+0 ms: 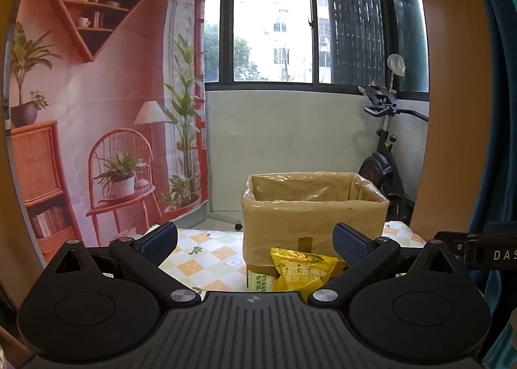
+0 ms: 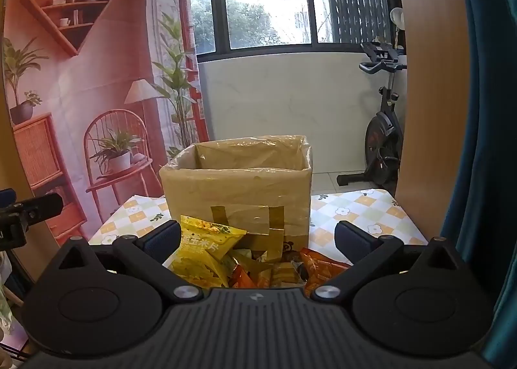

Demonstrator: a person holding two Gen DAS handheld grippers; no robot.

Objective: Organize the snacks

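A cardboard box (image 1: 310, 210) lined with clear plastic stands open on the checked tablecloth (image 1: 206, 256); it also shows in the right wrist view (image 2: 239, 188). A yellow corn-chip packet (image 1: 302, 272) leans against the box front. My left gripper (image 1: 255, 239) is open and empty, a little short of the packet. In the right wrist view a pile of snack packets lies before the box: the yellow packet (image 2: 203, 249) and orange ones (image 2: 323, 268). My right gripper (image 2: 257, 238) is open and empty above this pile.
A printed backdrop (image 1: 97, 110) hangs at the left. An exercise bike (image 2: 384, 142) stands behind the table at the right, by a wooden panel (image 2: 429, 110) and a teal curtain (image 2: 484, 110). The other gripper's body (image 2: 22, 210) shows at the left edge.
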